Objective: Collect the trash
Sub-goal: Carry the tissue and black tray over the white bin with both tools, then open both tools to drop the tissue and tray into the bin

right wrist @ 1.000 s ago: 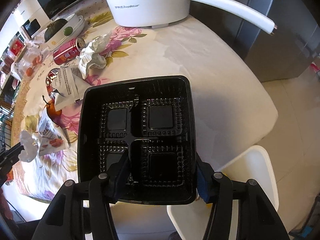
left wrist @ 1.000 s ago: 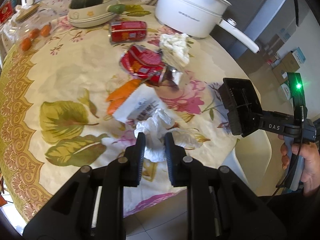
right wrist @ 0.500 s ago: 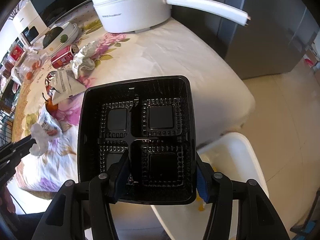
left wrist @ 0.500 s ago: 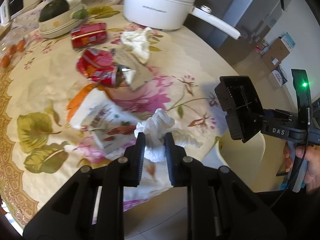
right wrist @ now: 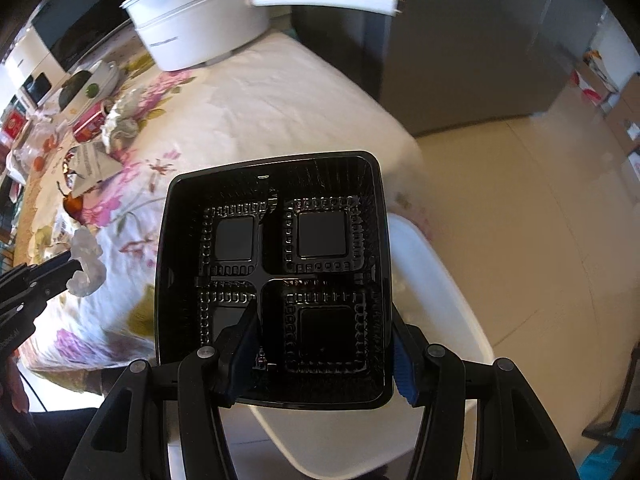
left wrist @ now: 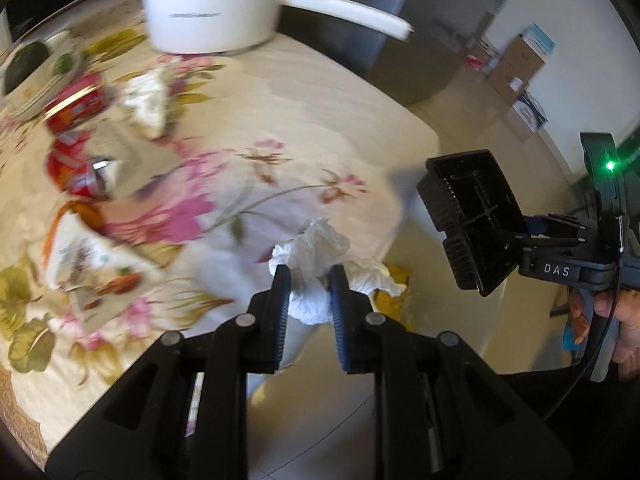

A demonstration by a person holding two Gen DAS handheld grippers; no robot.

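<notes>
**Tissue and tray both held at the table edge**

Over the table (left wrist: 320,128) edge, your left gripper (left wrist: 308,280) pinches a tissue (left wrist: 316,248); your right gripper (right wrist: 320,344) clamps a black tray (right wrist: 276,280) above a white bin (right wrist: 440,300). At ten o'clock in the left view lie red cans (left wrist: 76,104), a wrapper (left wrist: 92,264) and another tissue (left wrist: 150,100), all blurred. The pot (left wrist: 208,4) at twelve is cut off. The tray hides most of the bin.
</notes>
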